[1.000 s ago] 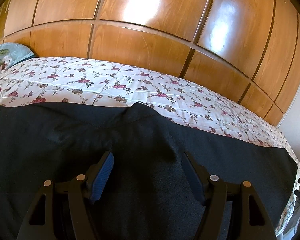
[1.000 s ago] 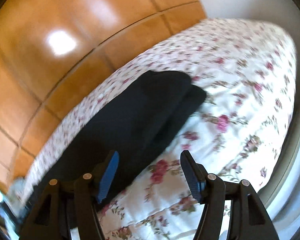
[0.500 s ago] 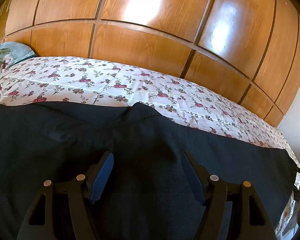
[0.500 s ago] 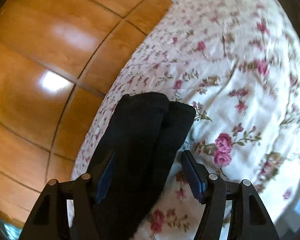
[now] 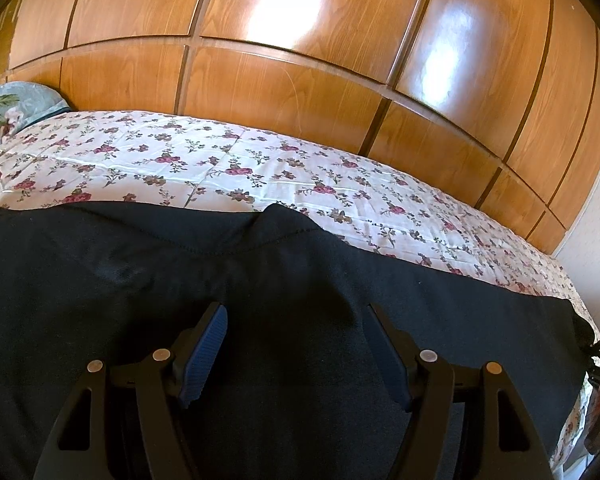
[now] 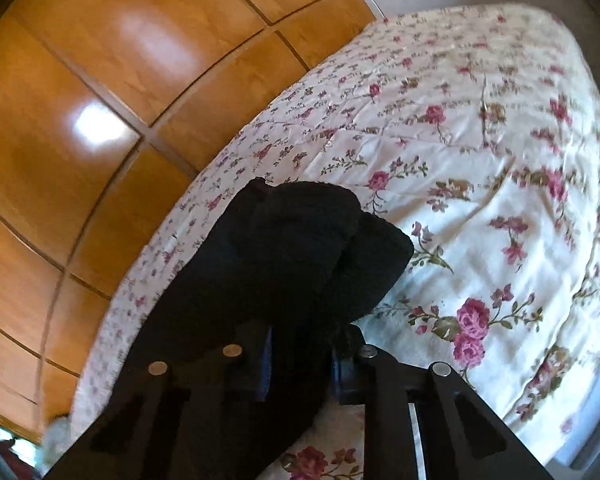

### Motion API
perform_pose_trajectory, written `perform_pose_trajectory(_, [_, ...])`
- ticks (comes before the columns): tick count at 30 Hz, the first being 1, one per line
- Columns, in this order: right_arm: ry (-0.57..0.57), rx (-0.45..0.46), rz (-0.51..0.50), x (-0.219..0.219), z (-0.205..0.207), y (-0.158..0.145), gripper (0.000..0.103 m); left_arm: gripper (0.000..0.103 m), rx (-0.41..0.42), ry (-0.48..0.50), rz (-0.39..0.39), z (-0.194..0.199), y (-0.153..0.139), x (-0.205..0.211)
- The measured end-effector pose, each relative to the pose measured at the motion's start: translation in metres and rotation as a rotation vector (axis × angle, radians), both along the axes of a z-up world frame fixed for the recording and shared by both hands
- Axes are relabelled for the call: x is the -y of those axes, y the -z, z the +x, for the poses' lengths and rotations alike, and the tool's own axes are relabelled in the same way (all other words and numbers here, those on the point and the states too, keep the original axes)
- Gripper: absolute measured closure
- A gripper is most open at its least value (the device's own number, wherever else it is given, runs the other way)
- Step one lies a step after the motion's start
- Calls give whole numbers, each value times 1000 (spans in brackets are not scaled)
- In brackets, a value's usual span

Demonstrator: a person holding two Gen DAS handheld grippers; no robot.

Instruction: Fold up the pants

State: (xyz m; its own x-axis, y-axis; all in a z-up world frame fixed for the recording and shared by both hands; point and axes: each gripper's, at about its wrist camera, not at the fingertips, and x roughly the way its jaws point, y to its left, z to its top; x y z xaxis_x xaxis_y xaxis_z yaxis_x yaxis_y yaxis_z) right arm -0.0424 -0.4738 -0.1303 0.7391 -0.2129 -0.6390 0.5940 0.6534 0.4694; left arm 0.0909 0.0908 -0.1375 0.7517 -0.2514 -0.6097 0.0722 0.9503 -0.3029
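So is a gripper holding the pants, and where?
Yes: the right gripper is shut on the black pants near their leg ends. The left gripper holds nothing.

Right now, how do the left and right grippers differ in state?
The left gripper has its jaws spread wide over the flat black pants, gripping nothing; the right gripper has its jaws closed on the leg end of the pants. The left points at the wardrobe, the right across the floral bedspread. Both have blue pads.

Bright daylight fills both views. White glare patches sit on the glossy wardrobe, and the bedspread is nearly washed out. The pants read flat black, with little detail. The right view is motion-blurred; fisheye bending and dark corners frame both.
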Motion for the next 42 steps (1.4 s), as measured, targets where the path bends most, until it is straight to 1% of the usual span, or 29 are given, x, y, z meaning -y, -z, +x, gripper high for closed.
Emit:
perform_pose_trajectory(4, [-22, -45, -111, -9, 4, -13, 85, 32, 3, 2, -13, 0, 0, -1])
perform_pose_trajectory(8, [-61, -56, -257, -33, 3, -36, 87, 32, 8, 2, -28, -1, 0, -2])
perform_pose_trajectory(11, [-89, -61, -345, -54, 5, -51, 87, 32, 11, 1, -42, -2, 0, -4])
perform_pose_trajectory(13, [-110, -56, -380, -66, 6, -58, 87, 32, 12, 0, -49, -2, 0, -4])
perform_pose_trajectory(20, [-177, -24, -439, -103, 11, -76, 87, 32, 21, -2, -76, -4, -1, -6])
perform_pose_trajectory(25, [-207, -10, -474, -121, 13, -83, 87, 32, 23, 2, -89, -4, 0, -8])
perform_pose_trajectory(34, [-286, 22, -504, -155, 21, -93, 87, 31, 23, 6, -98, -4, 0, -9])
perform_pose_trajectory(38, [-333, 56, -504, -172, 24, -100, 87, 31, 23, 9, -104, -4, 0, -9])
perform_pose_trajectory(42, [-412, 116, -499, -196, 25, -107, 87, 31, 24, 9, -107, -4, 0, -10])
